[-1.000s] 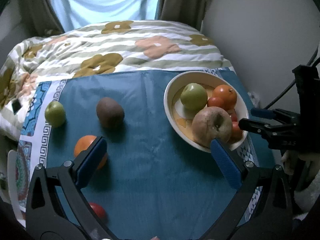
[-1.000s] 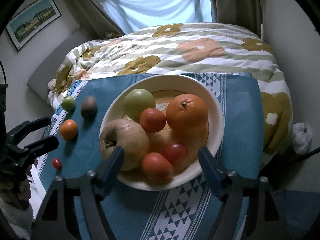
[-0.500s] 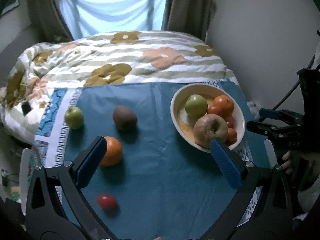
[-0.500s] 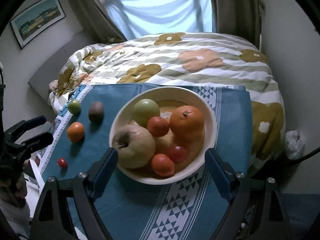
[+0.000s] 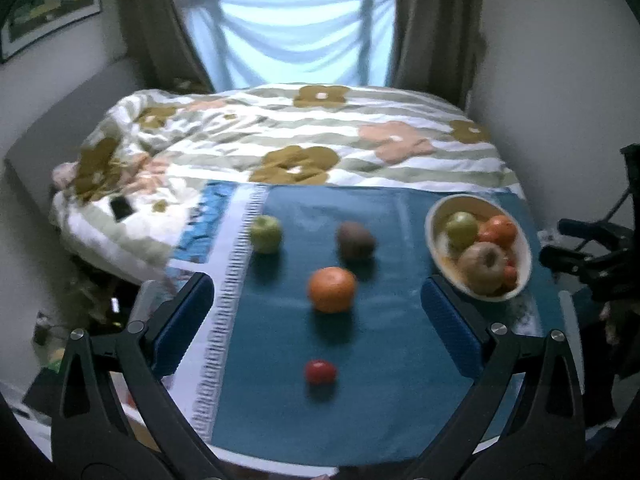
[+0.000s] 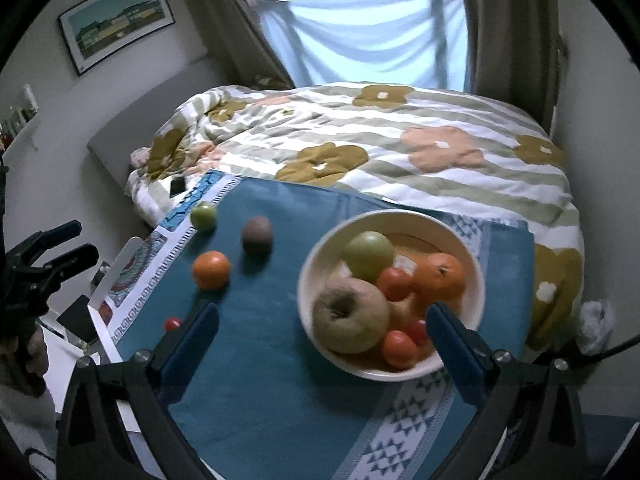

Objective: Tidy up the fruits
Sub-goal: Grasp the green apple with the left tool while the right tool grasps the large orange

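Across the table lies a teal cloth (image 5: 384,344) with patterned white borders along its left and right edges, and beyond its far edge we see a bed under a striped, flowered duvet (image 6: 400,140). Behind the bed a pale blue sheet hangs over the window between drab curtains, and a framed picture (image 6: 116,24) hangs on the left wall.

Near the cloth's right edge stands a cream bowl (image 6: 472,264). We count in it a large russet apple (image 6: 350,316), a green apple (image 6: 368,254), an orange (image 6: 442,276) and several small red fruits, all heaped together.

Loose on the cloth, well apart from the bowl, lie a second green apple (image 5: 265,233) by the left border, a brown kiwi (image 5: 355,241) near the far edge, an orange (image 5: 332,289) at the middle and a small red tomato (image 5: 320,372) toward the near edge.

We hold the left gripper (image 5: 316,320) above the near edge, released and empty. The right gripper (image 6: 320,340) hangs over the bowl's near side, its jaws opening with nothing gripped between them.
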